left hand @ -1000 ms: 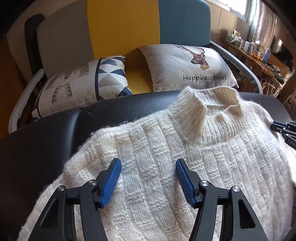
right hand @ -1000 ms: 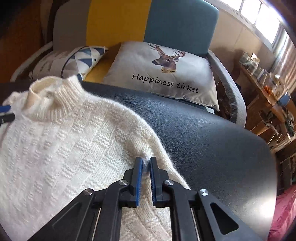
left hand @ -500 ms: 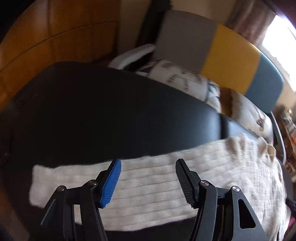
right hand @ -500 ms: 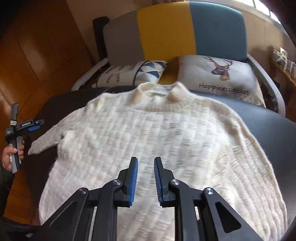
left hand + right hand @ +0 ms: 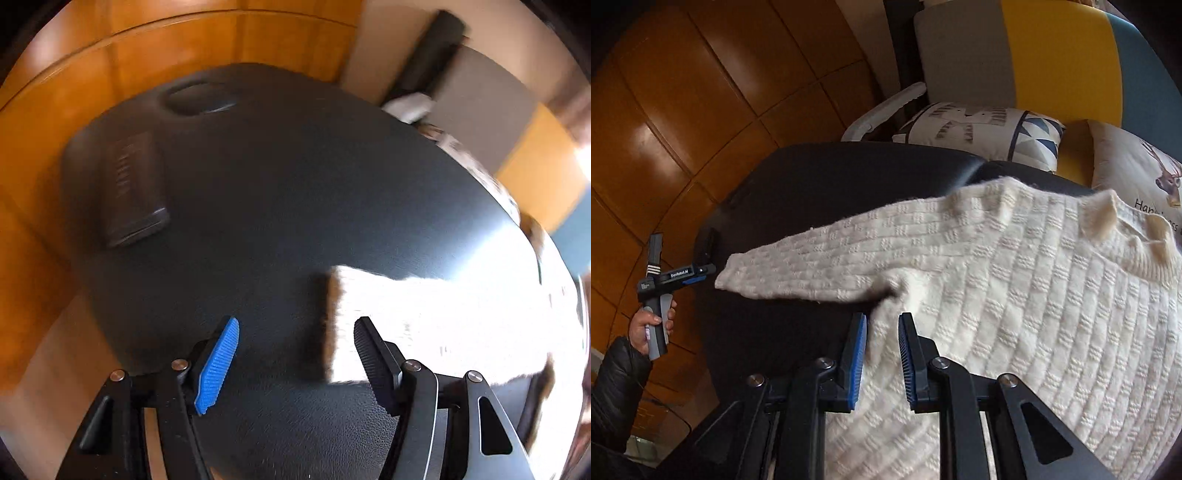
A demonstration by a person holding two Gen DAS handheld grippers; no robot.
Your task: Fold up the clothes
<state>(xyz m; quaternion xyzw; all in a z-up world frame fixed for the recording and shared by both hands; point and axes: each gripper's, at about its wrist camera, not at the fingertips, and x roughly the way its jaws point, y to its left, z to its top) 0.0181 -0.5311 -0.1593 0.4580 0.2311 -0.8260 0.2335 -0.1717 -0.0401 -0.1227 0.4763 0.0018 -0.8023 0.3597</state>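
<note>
The cream sweater (image 5: pixel 1015 295) lies flat, front up, on the black tabletop (image 5: pixel 820 184), one sleeve (image 5: pixel 798 269) stretched toward your left hand-held gripper (image 5: pixel 295 354). That gripper is released, its jaws having just widened, empty, with the cuff (image 5: pixel 340 325) between the fingers but ungripped. Your right hand-held gripper (image 5: pixel 882 354), jaws narrowly parted and pressing on nothing, hangs over the sweater's side edge below the armpit. Risk: closing too shallow on the cuff lets the loose knit slip; the sleeve would drag and bunch.
</note>
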